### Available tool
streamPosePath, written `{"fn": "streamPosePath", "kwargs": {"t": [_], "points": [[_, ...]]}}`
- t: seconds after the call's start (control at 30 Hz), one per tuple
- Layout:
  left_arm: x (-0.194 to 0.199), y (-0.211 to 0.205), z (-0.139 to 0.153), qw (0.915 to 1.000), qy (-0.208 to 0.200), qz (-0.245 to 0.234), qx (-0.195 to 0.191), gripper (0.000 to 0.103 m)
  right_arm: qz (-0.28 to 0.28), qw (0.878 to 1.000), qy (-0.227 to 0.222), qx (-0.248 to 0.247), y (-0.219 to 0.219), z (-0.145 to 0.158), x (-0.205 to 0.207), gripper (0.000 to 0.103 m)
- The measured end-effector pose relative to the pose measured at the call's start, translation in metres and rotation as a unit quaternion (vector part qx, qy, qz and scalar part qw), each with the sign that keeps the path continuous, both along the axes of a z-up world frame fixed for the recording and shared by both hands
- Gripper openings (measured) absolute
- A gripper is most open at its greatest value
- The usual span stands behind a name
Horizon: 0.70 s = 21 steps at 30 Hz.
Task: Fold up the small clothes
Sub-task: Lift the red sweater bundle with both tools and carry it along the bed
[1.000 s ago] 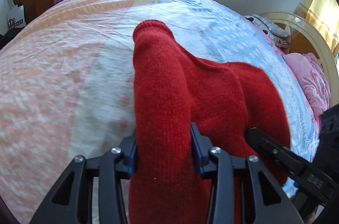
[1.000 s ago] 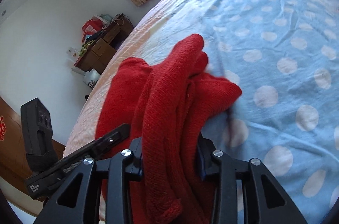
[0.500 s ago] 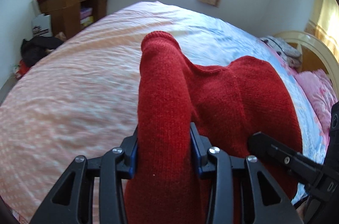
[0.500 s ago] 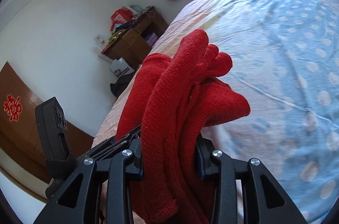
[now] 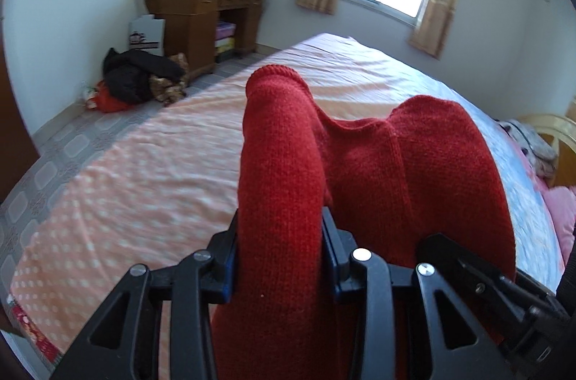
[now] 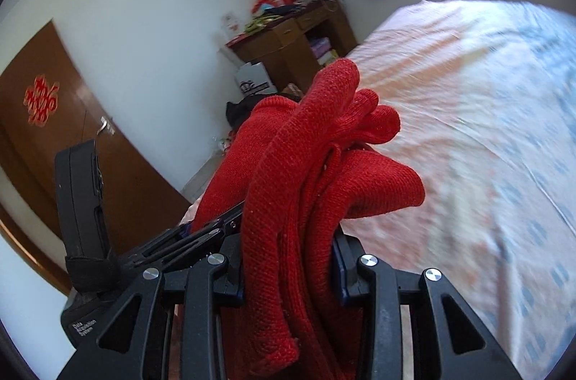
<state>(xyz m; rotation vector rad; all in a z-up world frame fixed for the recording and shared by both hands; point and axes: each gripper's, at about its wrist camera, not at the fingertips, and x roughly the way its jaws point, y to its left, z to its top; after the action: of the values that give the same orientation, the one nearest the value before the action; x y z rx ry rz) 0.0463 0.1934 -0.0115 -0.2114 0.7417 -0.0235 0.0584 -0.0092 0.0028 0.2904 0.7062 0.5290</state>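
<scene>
A red knit sweater (image 5: 360, 171) hangs bunched between both grippers, lifted off the bed. My left gripper (image 5: 280, 254) is shut on one thick fold of it. My right gripper (image 6: 288, 265) is shut on several layers of the same sweater (image 6: 324, 164). The two grippers sit close side by side: the right one shows at the lower right of the left wrist view (image 5: 486, 279), the left one at the lower left of the right wrist view (image 6: 201, 232). The sweater hides the fingertips of both.
The bed (image 5: 144, 171) with a pink and blue dotted sheet lies below and ahead. A wooden desk (image 5: 201, 9) with clutter stands by the far wall, with a pile of dark clothes (image 5: 140, 77) on the floor. A brown door (image 6: 72, 135) is at left. Pillows (image 5: 532, 146) lie at right.
Both grippers have lifted the sweater up off the bed and tilted upward toward the far wall and floor. The grips stay the same.
</scene>
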Motion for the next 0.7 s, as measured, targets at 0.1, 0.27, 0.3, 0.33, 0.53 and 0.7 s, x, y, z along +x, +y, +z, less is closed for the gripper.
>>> {"fn": "streamPosePath", "kwargs": {"t": [0.1, 0.27, 0.3, 0.33, 0.53, 0.7], "points": [[0.005, 0.014, -0.003, 0.9998, -0.001, 0.018, -0.003, 0.039, 0.022, 1.000, -0.017, -0.014, 0.022, -0.001, 0.007, 0.036], [0.009, 0.037, -0.009, 0.9992, -0.003, 0.039, -0.004, 0.039, 0.056, 0.998, -0.031, -0.026, 0.044, -0.003, 0.021, 0.036], [0.010, 0.039, -0.010, 0.9991, -0.003, 0.043, -0.002, 0.039, 0.059, 0.997, -0.033, -0.028, 0.046, -0.004, 0.022, 0.036], [0.012, 0.041, -0.011, 0.9990, -0.003, 0.046, 0.001, 0.039, 0.064, 0.997, -0.038, -0.032, 0.051, -0.005, 0.025, 0.036], [0.017, 0.056, -0.013, 0.9979, -0.008, 0.064, 0.003, 0.038, 0.088, 0.993, -0.071, -0.045, 0.076, -0.006, 0.035, 0.036], [0.024, 0.063, -0.014, 0.9970, -0.018, 0.074, 0.018, 0.038, 0.111, 0.983, -0.121, -0.079, 0.090, -0.011, 0.047, 0.036]]}}
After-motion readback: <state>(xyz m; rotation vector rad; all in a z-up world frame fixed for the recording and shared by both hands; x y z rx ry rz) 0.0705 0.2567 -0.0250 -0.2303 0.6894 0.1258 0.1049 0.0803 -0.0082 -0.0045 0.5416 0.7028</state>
